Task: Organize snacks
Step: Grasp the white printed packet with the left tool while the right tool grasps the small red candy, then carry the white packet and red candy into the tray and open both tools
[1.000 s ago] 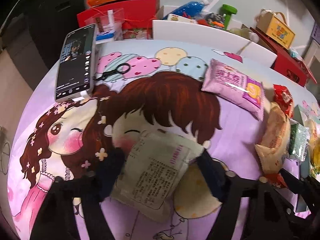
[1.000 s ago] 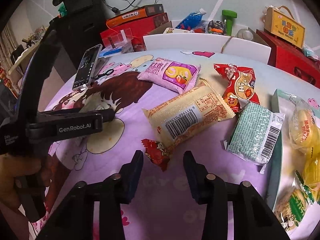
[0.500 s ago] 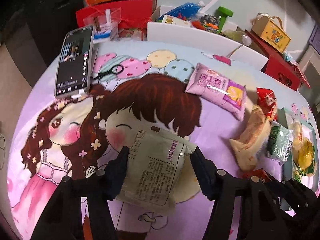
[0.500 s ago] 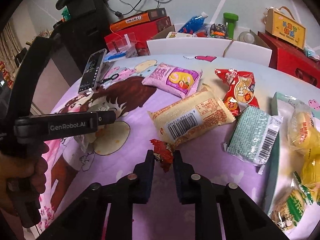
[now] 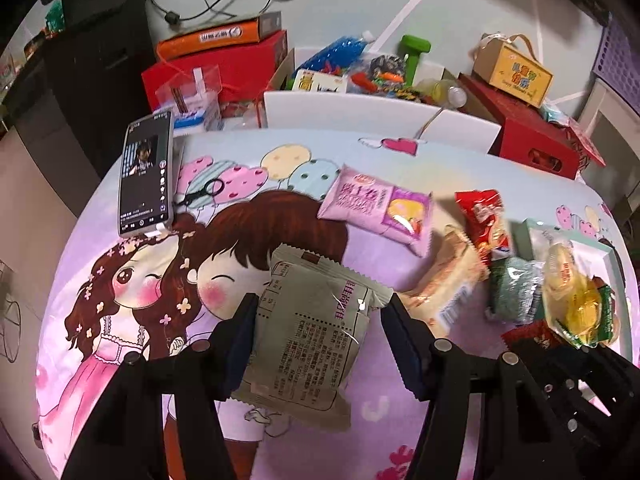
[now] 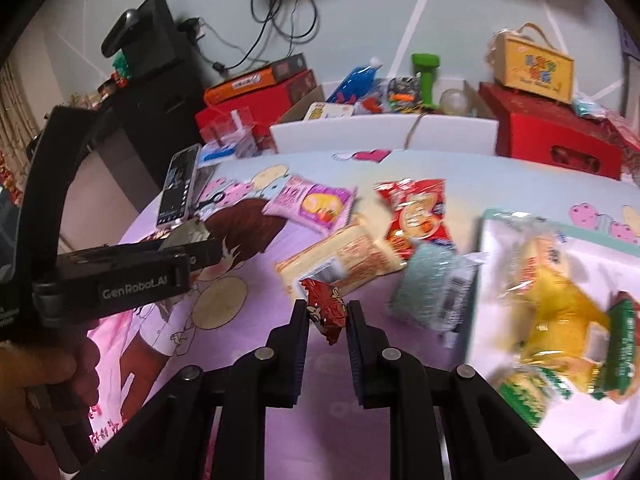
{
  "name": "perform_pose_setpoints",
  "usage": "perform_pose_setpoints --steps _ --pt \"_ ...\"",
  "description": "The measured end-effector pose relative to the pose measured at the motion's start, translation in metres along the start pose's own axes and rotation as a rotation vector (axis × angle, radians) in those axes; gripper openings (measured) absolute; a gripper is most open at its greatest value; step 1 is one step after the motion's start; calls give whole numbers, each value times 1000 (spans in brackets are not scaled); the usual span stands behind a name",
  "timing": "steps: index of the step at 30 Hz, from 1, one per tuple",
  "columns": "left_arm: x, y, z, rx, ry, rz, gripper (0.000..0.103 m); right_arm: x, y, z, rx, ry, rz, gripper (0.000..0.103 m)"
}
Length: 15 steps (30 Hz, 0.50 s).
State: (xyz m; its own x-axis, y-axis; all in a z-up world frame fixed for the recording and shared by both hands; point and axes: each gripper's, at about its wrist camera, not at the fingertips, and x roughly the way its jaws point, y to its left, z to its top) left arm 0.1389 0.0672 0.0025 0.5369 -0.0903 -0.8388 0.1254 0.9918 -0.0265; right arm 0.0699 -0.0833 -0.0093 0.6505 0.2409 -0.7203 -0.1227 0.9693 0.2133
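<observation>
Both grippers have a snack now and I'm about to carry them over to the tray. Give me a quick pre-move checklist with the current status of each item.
1. Right gripper shut on the small red snack: ok, pads press both sides.
2. Red snack lifted off the cloth: cannot tell, the picture is blurred.
3. Left gripper closed on the grey packet: ok, both pads touch its edges.
4. Grip firmness on the grey packet: cannot tell; it is wide and soft.
5. Room in the tray: ok, bare white floor near its front, yellow snacks behind.
6. Path to tray: not ok, green packet lies beside its edge.

One phone (image 5: pixel 146 174), one scissors (image 5: pixel 204 192), two tongs (image 5: pixel 320 340) (image 6: pixel 328 316), several snack packets (image 5: pixel 378 208).
</observation>
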Motion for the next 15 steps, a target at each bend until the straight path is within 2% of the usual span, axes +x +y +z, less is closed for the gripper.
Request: perform_pose_setpoints --steps 8,15 --pt "-23 -26 4 18 -62 -21 63 -38 -31 7 51 -66 -74 20" --pt "-32 -54 6 79 -85 -34 63 -63 -61 11 116 -107 -113 20"
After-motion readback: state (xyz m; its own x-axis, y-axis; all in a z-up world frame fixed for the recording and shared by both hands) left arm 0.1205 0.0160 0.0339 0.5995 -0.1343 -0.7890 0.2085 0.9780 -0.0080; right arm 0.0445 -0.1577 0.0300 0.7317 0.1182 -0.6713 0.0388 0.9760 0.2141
